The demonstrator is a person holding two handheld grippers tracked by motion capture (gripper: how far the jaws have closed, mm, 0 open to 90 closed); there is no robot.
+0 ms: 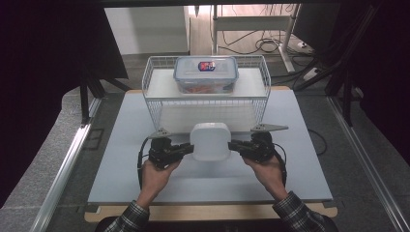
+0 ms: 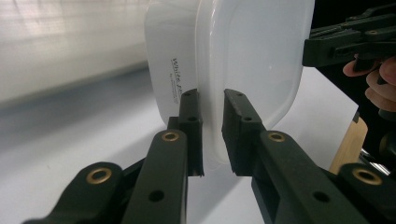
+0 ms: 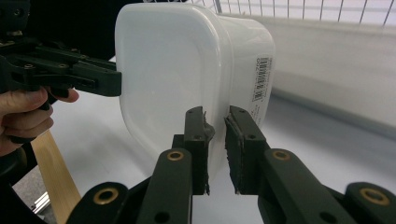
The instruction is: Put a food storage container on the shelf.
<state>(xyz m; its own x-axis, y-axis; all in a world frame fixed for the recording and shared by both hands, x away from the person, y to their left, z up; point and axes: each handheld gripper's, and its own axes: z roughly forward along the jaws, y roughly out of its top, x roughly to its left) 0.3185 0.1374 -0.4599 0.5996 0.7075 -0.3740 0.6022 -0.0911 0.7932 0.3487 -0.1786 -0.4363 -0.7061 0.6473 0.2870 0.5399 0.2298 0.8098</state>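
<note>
a pale table [image 1: 121, 159] carries a white wire basket [image 1: 157, 104] at its far side, and a flat shelf across the basket's top holds a clear box with a blue-rimmed lid [image 1: 206, 73]. nearer the person, a white plastic tub [image 1: 210, 141] with a white lid sits level between the two grippers, just in front of the basket. the left gripper [image 1: 186, 149] pinches the tub's left edge, its jaws nearly together on the lid rim. the right gripper [image 1: 235, 146] pinches the right edge the same way, jaws narrowly apart with the rim clamped between the pads [image 3: 198, 135].
</note>
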